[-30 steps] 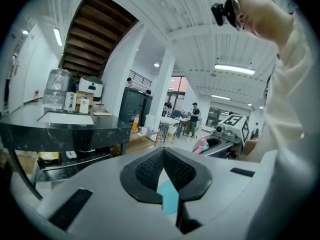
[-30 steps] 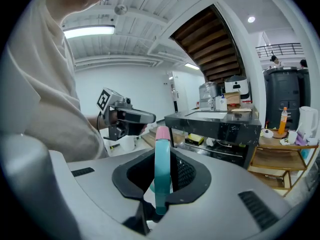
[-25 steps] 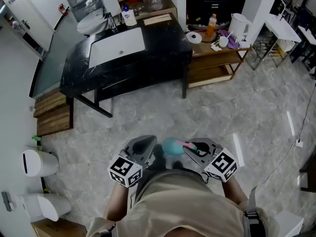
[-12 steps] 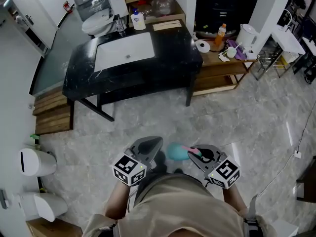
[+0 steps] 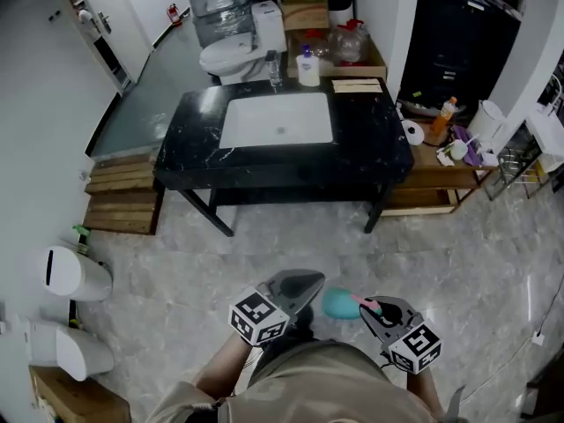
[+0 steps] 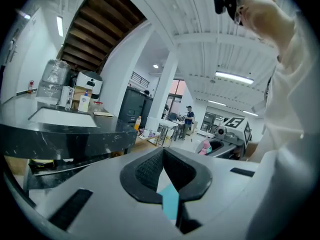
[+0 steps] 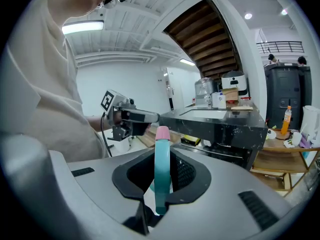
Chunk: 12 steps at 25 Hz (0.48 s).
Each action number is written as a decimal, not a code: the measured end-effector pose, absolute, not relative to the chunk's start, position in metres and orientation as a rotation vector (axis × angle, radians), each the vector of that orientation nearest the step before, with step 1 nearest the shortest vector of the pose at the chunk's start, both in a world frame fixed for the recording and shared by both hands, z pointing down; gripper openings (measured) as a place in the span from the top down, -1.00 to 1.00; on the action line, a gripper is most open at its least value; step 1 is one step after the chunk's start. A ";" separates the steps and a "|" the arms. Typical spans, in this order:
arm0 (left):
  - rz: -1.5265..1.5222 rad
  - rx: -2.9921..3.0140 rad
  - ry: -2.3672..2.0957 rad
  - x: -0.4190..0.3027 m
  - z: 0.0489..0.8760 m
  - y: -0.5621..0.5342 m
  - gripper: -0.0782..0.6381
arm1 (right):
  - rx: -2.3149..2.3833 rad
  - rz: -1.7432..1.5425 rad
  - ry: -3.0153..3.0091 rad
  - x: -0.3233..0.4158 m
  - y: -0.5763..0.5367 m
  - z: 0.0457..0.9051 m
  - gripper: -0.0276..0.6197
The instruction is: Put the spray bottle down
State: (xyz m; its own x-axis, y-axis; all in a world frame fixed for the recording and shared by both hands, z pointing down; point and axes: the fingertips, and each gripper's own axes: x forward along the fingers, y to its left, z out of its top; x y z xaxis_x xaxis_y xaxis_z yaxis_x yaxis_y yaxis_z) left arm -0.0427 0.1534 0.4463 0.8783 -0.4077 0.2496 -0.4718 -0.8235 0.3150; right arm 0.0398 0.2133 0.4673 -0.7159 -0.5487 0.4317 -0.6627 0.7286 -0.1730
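**Item: spray bottle (image 5: 338, 304), teal with a pink top.**
- Location: in the air over the floor (image 5: 176, 271), close in front of the person. It is well short of the front edge of the bench (image 5: 370, 152).
- Held by: right tongs (image 5: 370, 308), pinching it. The right gripper view shows it as a narrow teal strip between the jaws, with the pink end beyond them.
- Tilt: not certain.

**Item: left tongs (image 6: 162, 156).**
- State: pressed together, nothing held.
- Location: just beside the bottle.

**Item: bench.**
- Description: black top with a white sink (image 5: 278, 120) set in the middle.
- Contents: a soap bottle (image 5: 307, 67) at the back edge.
- Bare strips: along the front edge and at the right front corner.

**Step in hand (judged): carry the bottle to a resting place.**
- Choose bare black top, probably the right front corner, away from the sink rim.
- Bring the bottle in upright with its base level.
- Lower it until the base sits flat on the top.
- Only then spread the right tongs, and draw them straight back so a jaw does not drag the bottle.
- A tall, narrow bottle tips easily, so release gently.
- Keep the left tongs clear, ready to steady the bottle.
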 end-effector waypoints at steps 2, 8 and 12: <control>0.241 2.685 -0.666 -0.050 0.448 0.145 0.76 | 0.926 0.438 -2.577 0.033 0.205 0.470 0.73; 0.231 2.692 -0.704 -0.073 0.450 0.122 0.76 | 0.891 0.402 -2.570 0.012 0.179 0.469 0.73; 0.189 2.695 -0.713 -0.091 0.449 0.104 0.76 | 0.870 0.367 -2.569 -0.006 0.158 0.467 0.73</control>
